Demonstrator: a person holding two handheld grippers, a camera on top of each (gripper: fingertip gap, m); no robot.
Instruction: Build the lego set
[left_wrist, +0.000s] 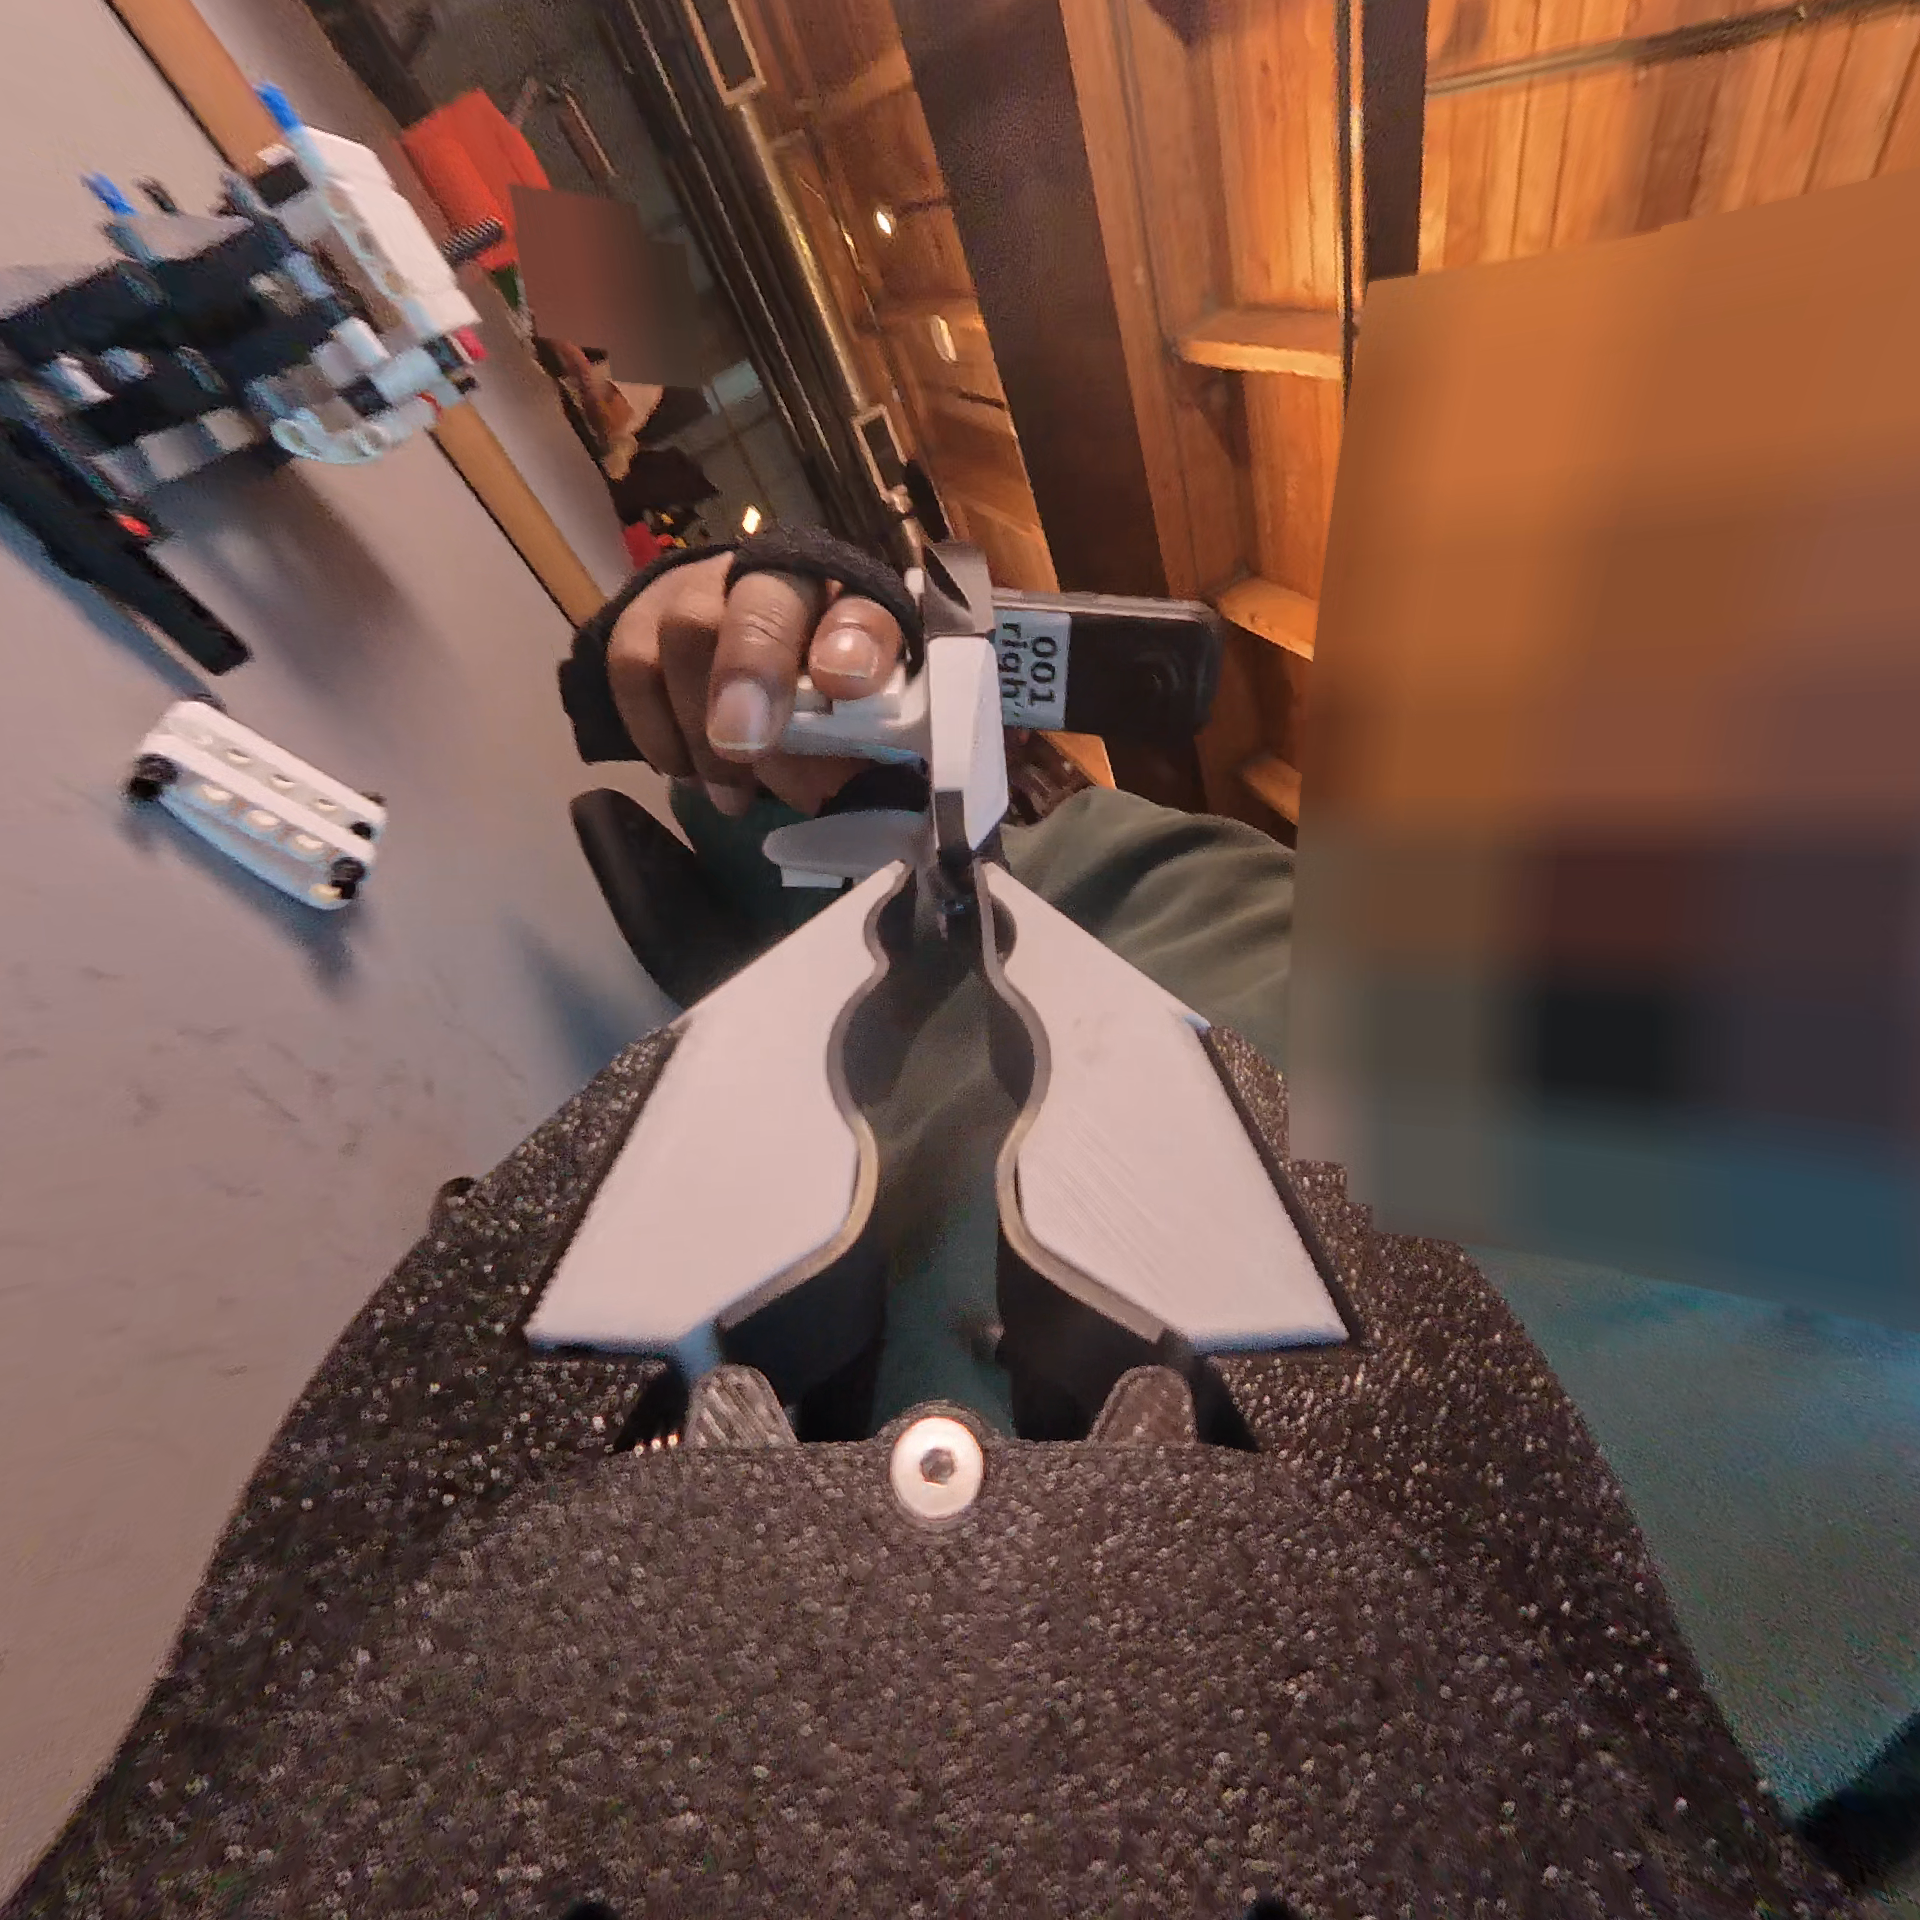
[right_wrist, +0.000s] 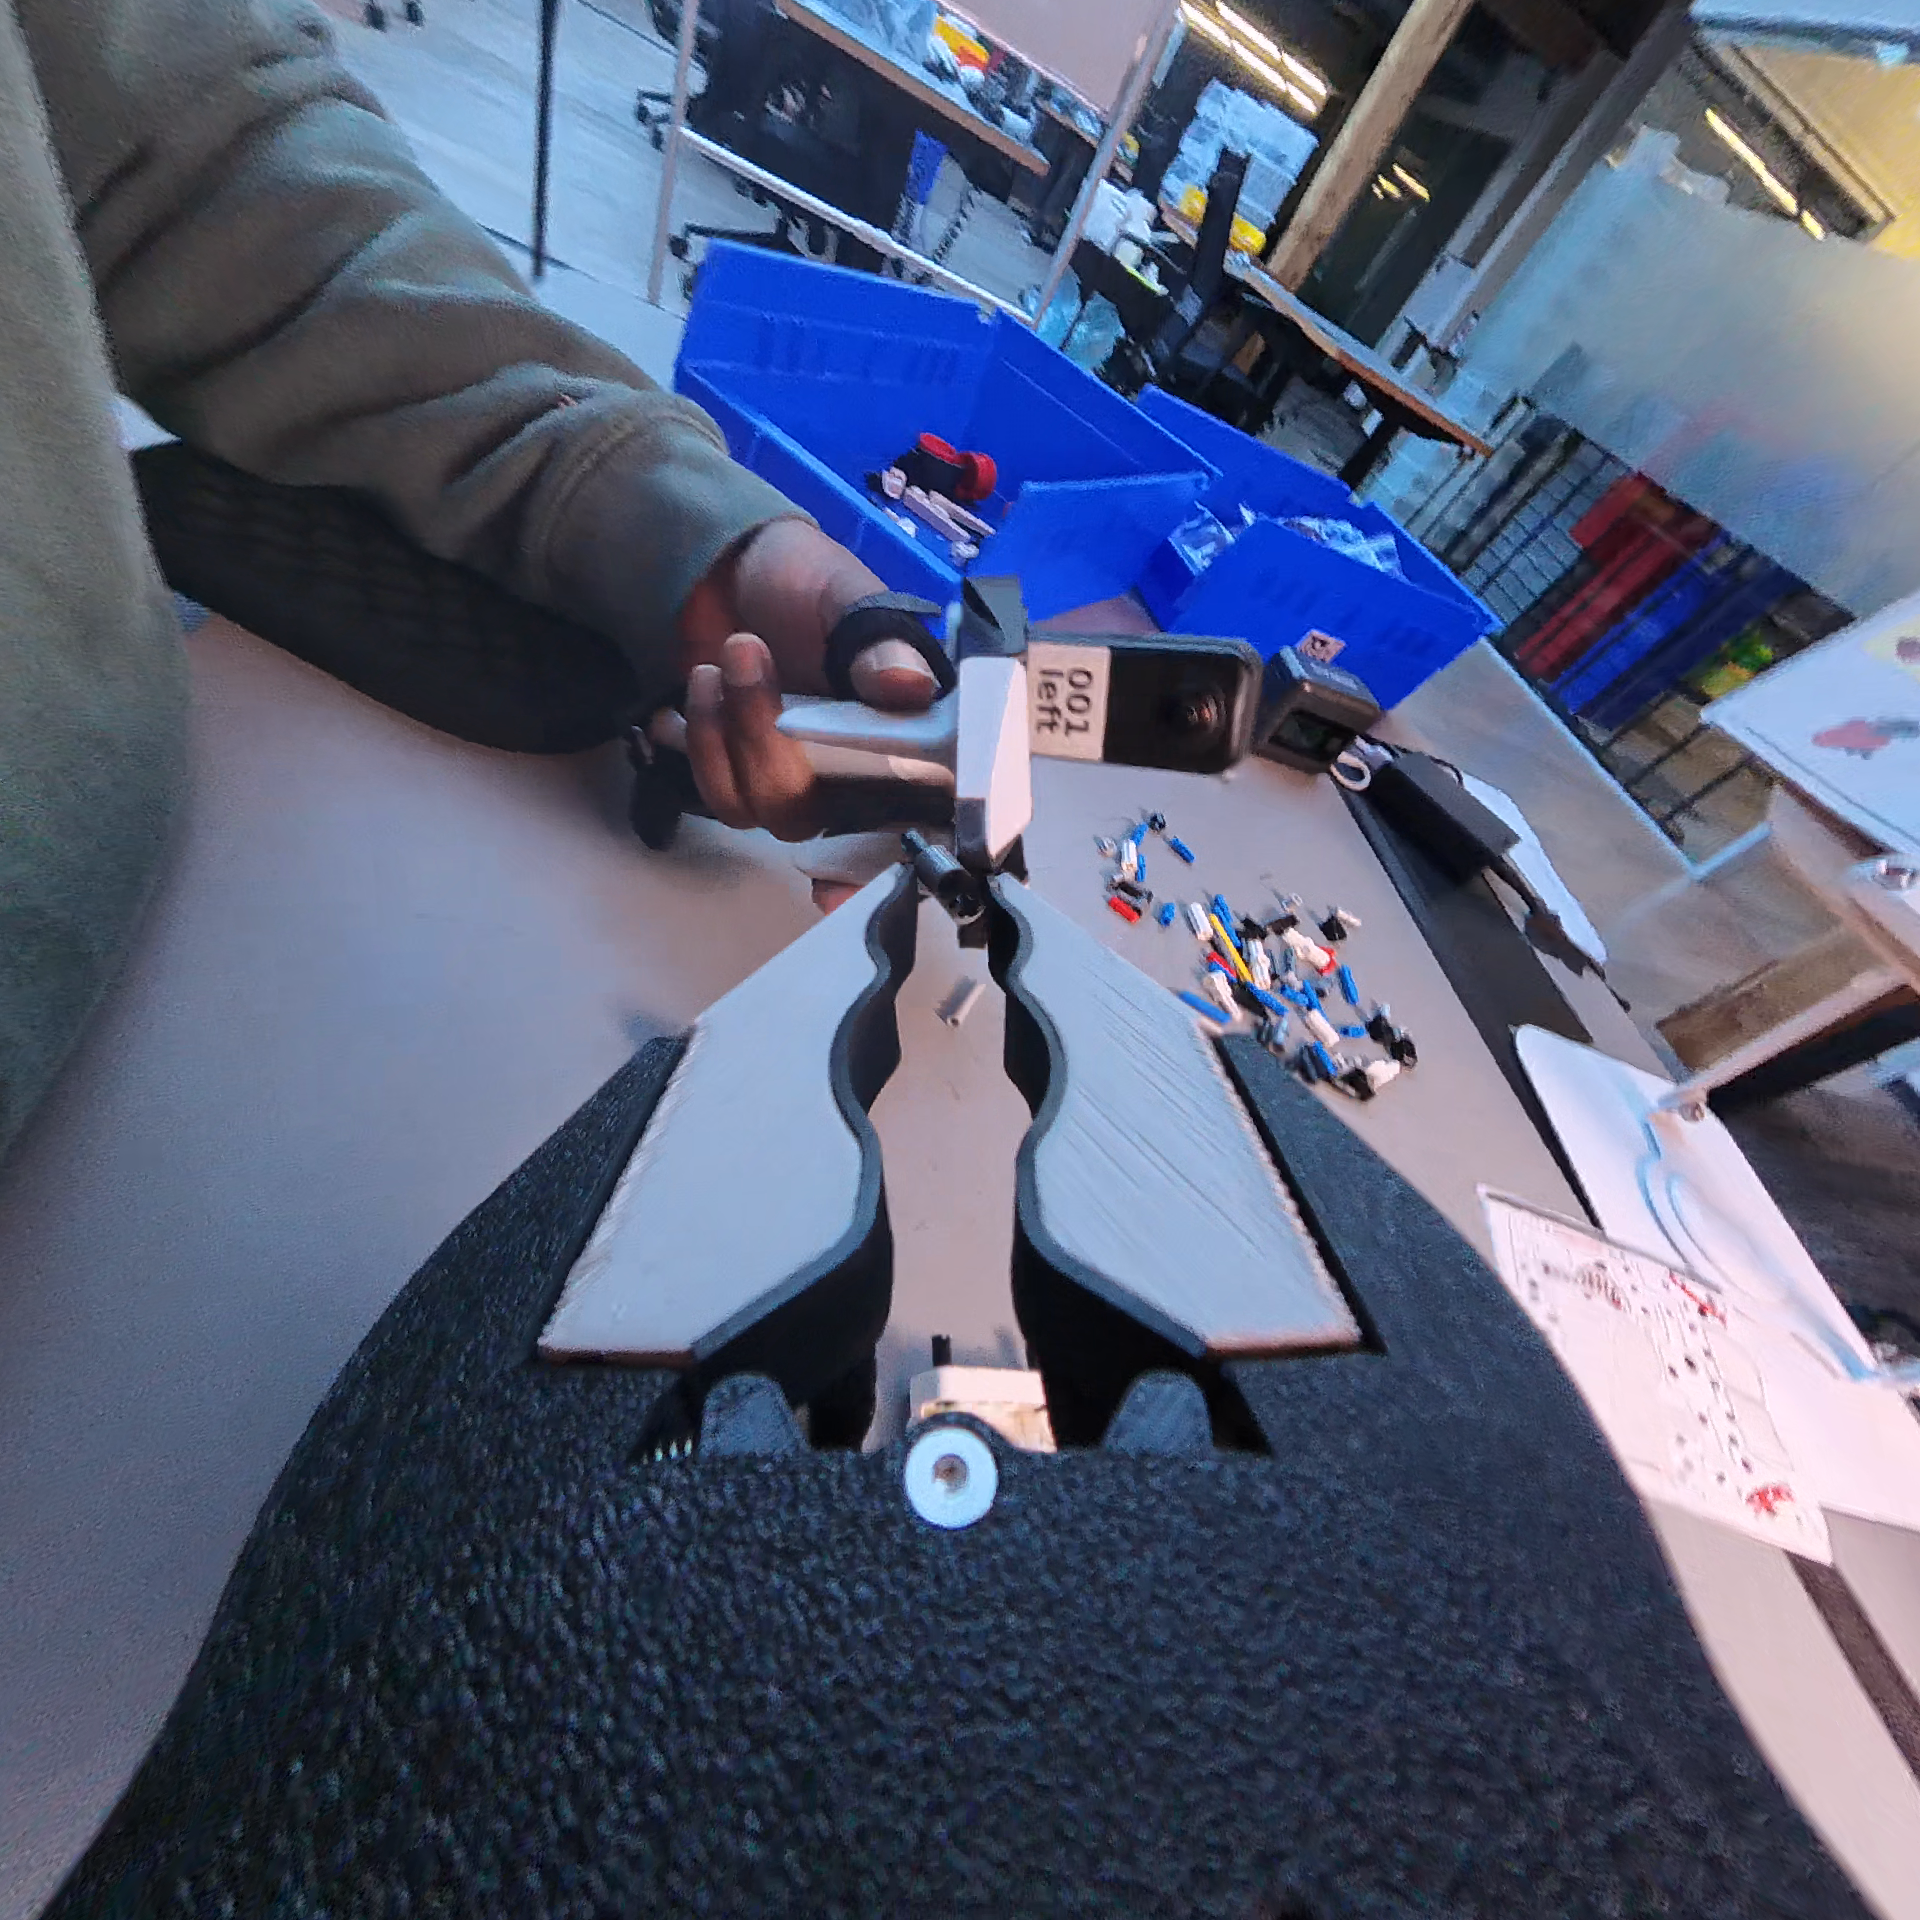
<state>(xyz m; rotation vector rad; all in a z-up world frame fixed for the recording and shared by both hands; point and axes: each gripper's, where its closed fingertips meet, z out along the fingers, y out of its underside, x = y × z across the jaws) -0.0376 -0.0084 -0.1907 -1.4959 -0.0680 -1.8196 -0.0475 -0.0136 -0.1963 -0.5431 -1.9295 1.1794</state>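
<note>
Left gripper (left_wrist: 943, 883): tips pinched onto a small black pin piece (right_wrist: 951, 883), held above the table (right_wrist: 416, 935).
Right gripper (right_wrist: 951, 894): tips meet the same piece; whether it grips, I cannot tell.
Far left: black-and-white lego build (left_wrist: 208, 332), white beam (left_wrist: 260, 805) nearer.
Right: loose lego pieces (right_wrist: 1262, 966); blue bins (right_wrist: 1039, 457) farther off.

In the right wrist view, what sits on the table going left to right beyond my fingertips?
Hand holding the left gripper → scattered small lego pieces → black pouch → white paper sheets.
</note>
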